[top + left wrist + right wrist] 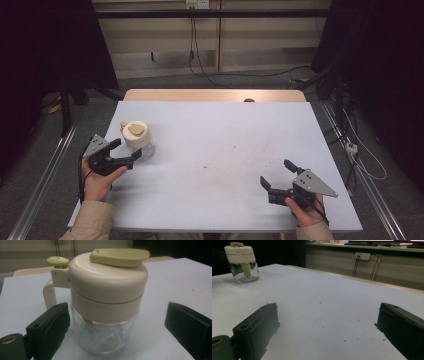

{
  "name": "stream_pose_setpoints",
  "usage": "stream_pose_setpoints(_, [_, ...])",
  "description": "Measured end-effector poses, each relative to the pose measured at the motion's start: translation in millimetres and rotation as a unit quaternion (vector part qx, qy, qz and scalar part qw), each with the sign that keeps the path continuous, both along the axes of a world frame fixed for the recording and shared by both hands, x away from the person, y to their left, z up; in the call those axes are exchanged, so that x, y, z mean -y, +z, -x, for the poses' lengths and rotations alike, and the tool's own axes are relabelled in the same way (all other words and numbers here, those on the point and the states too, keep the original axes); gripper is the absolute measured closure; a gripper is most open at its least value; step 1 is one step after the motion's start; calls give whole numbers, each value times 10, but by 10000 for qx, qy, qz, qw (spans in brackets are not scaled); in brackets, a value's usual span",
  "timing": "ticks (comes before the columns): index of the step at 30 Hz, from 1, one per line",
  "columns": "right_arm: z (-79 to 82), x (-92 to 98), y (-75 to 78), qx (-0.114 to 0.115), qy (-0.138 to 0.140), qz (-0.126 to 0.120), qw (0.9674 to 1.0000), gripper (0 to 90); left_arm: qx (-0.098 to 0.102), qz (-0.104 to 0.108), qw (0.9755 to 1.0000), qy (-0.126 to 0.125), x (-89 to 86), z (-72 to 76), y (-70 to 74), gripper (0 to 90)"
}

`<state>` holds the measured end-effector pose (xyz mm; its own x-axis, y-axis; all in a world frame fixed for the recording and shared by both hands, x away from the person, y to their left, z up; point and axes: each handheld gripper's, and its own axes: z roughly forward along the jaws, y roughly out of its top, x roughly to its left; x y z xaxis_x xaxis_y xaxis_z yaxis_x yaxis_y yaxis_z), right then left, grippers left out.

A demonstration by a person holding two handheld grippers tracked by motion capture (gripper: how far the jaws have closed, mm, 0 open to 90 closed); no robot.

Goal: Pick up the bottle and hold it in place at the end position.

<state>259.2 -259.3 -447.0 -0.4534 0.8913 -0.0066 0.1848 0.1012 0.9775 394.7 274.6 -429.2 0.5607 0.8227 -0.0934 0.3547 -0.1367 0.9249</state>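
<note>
Left claw [126, 151] wide around clear glass jar with cream lid [137, 136] near desk's [225, 130] left edge; right claw [276, 174] wide, bare desk ahead.

Your high view looks down and forward at the whole table [215, 150] from above your side. Your left gripper view sits low and very close to the jar [106, 302], facing it. Your right gripper view sits low too and looks across the table, far from the jar. All three see the jar.
</note>
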Motion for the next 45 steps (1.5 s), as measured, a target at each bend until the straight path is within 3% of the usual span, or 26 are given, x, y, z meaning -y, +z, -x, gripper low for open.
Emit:
stream_pose_setpoints(5, [-3, -10, -1, 4, 32, 20, 10000, 32, -68, -58, 9999, 51, -28, -79, -37, 56])
stream_pose_setpoints(8, [-12, -15, -6, -13, 49, 42, 10000, 32, -85, 18, 9999, 50, -35, -119, -48, 56])
stream_pose_setpoints(12, [2, -19, 4, 20, 69, 40, 10000, 32, -71, -125, 9999, -69, 12, -147, -46, 60])
stream_pose_setpoints(16, [-5, -30, -5, -5, 97, 64, 9999, 31, -77, -4, 10000, 22, 19, -192, -53, 57])
stream_pose_setpoints(24, [-7, -40, -5, 0, 112, 90, 9999, 31, -81, -75, 9999, -27, 72, -291, -87, 50])
stream_pose_setpoints(35, [-9, -34, -10, -29, 110, 69, 9999, 32, -38, 59, 10000, 22, 169, -407, -177, 38])
stream_pose_setpoints(45, [-12, -32, -11, -57, 113, 40, 9999, 34, -77, 13, 10000, 56, 258, -504, -213, 33])
